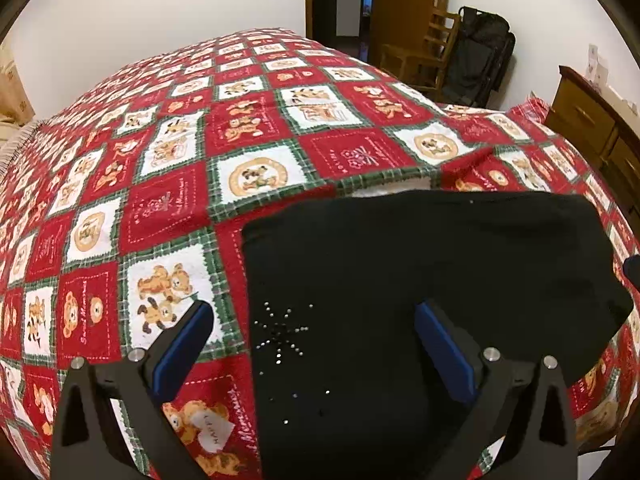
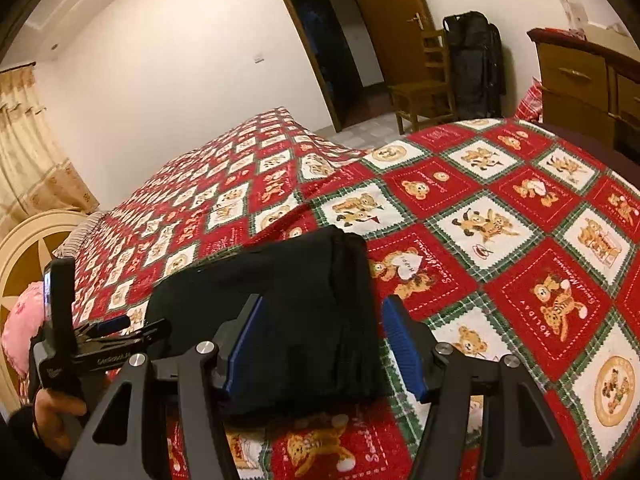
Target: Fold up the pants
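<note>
The black pants (image 1: 420, 264) lie folded into a thick rectangle on the red bear-patterned blanket (image 1: 168, 208), with a rhinestone star (image 1: 280, 332) near their left edge. My left gripper (image 1: 312, 312) hovers open over that edge, one blue pad above the blanket and the other above the cloth. In the right wrist view the pants (image 2: 304, 292) show stacked layers at their right end. My right gripper (image 2: 322, 320) stands open astride that end, its pads not pressing the cloth. A hand (image 2: 56, 412) holds the left gripper (image 2: 120, 330) at the far left.
The blanket (image 2: 520, 240) covers the whole bed. A wooden chair (image 2: 424, 92) and a black bag (image 2: 476, 64) stand by the open door. A wooden dresser (image 2: 580, 80) is at the right. A cream headboard (image 2: 24, 248) and a pink pillow (image 2: 20, 328) are at the left.
</note>
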Motion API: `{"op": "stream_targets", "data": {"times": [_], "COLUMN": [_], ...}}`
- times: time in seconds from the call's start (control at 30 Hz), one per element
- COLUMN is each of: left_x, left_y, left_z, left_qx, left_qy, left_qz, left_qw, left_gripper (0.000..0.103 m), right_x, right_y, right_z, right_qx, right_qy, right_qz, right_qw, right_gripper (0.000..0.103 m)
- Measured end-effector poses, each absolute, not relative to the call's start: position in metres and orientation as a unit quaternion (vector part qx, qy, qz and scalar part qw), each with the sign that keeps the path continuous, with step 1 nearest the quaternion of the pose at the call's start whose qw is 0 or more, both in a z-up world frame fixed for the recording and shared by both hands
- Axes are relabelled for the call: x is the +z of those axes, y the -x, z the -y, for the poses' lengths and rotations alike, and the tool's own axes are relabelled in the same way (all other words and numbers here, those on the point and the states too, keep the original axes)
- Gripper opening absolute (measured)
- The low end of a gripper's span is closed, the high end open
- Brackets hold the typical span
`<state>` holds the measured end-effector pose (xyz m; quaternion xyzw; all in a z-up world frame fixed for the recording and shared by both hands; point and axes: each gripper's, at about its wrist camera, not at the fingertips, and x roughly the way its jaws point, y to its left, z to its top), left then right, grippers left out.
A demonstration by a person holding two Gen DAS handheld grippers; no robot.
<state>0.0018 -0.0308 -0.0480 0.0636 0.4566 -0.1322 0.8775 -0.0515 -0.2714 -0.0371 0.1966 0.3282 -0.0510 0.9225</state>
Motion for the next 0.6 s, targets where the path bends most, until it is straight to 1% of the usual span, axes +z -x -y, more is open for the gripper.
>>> {"op": "stream_targets", "data": {"times": [0.2, 0.5, 0.6], "left_x": [-0.049, -0.055, -0.059], "left_y": [-0.001, -0.002, -0.004], "left_z": [0.033, 0.033, 0.031], "left_qx": [-0.128, -0.129, -0.135], "left_qy": [-0.068, -0.055, -0.042], "left_qz": [-0.458, -0.466, -0.472], "left_qw": [0.877, 0.874, 0.87], "left_gripper": [0.103, 0.103, 0.103], "right_x": [-0.054, -0.065, -0.071], "right_y": [0.042, 0.043, 0.044], "right_z": [0.267, 0.274, 0.279], "right_qx": [-0.058, -0.051, -0.042], "right_qy": [-0.188, -0.219, -0.246], "right_qz": [-0.348, -0.349, -0.35], "right_qw": [0.916, 0.91, 0.903], "right_gripper": [0.062, 0.063, 0.063]}}
